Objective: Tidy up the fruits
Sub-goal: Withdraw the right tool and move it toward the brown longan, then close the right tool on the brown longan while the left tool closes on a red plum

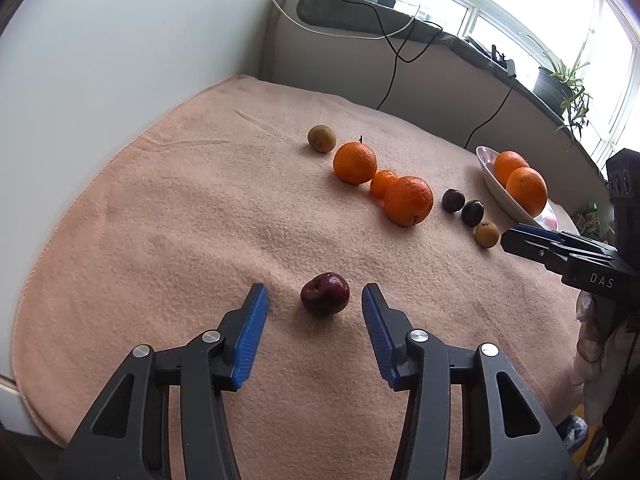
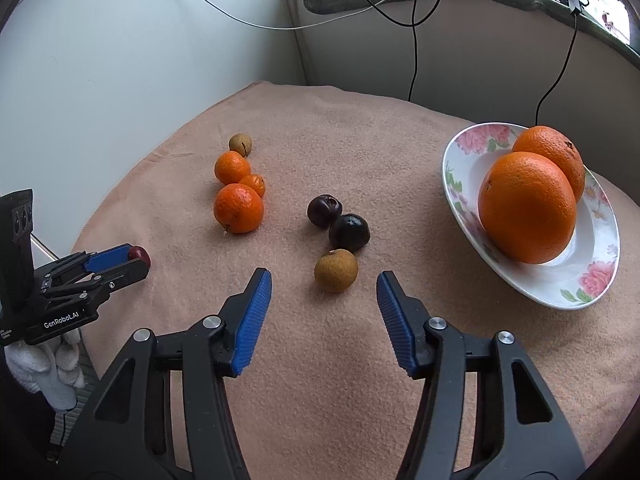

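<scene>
I had both tongs lowered toward the surface, which was covered with a peach-coloured towel, each lined up on a separate small fruit so two picks could run in parallel.

Left tongs: jaws part-way apart, straddling the dark red plum. A gap showed on each side of the fruit, so nothing was gripped. I kept the plum centred between the blue pads so that closure would load it evenly and not roll it away.

Right tongs: jaws likewise part-way apart and empty. The brown longan-like fruit sat just beyond the tips, touching one of the two dark plums behind it; approaching from the near side kept the pads clear of that neighbour.

The flowered plate stood to the right, tilted on the soft cloth, holding two large oranges. I judged it to be the collecting point. Three smaller oranges and another brown fruit lay in a cluster further back, not yet sorted.
</scene>
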Demonstrator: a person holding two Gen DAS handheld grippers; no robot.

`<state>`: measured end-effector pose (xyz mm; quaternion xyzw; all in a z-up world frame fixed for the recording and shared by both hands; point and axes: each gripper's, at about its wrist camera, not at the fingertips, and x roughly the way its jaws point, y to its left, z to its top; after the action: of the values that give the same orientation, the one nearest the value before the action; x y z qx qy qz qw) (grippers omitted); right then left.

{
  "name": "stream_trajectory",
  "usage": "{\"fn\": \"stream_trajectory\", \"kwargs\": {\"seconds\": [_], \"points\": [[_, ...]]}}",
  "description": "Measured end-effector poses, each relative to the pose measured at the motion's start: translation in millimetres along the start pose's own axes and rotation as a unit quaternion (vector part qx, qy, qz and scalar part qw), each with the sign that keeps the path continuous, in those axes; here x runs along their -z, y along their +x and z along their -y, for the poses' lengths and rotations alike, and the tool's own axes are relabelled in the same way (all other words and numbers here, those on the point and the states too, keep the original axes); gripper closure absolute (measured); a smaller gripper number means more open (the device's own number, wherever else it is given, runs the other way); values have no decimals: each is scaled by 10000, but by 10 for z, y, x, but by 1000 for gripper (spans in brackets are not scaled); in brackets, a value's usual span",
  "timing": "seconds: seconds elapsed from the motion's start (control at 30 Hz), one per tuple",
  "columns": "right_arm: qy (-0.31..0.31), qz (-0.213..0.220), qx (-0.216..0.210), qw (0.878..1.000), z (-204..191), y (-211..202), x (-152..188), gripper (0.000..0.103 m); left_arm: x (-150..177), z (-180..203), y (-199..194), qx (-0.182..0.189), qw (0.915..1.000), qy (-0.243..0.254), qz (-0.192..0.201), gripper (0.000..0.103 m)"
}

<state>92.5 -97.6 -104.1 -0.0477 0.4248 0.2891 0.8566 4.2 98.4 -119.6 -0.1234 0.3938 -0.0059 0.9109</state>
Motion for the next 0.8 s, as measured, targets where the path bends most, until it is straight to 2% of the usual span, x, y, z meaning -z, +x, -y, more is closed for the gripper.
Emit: {"fn": "stream_trajectory", "kwargs": {"seconds": [0.2, 0.4, 0.5, 0.63, 0.8], "points": [[-8, -134, 117, 9998, 20, 194, -57, 54, -23, -10, 40, -50, 10000, 52, -13, 60], [10, -253, 113, 9996, 37, 316, -62, 58, -38, -16, 88, -126, 9998, 132, -28, 64], [-44, -260, 139, 9996, 11, 333, -70, 60, -38, 2, 97, -128, 9998, 177, -26, 70], [-95, -284, 179, 9994, -16, 372, -84, 68, -43, 37, 109, -117, 9997, 235, -11, 79], [-91, -258, 201, 9994, -7, 380, -93, 75, -47, 31, 106, -104, 9997, 203, 0, 79]]}}
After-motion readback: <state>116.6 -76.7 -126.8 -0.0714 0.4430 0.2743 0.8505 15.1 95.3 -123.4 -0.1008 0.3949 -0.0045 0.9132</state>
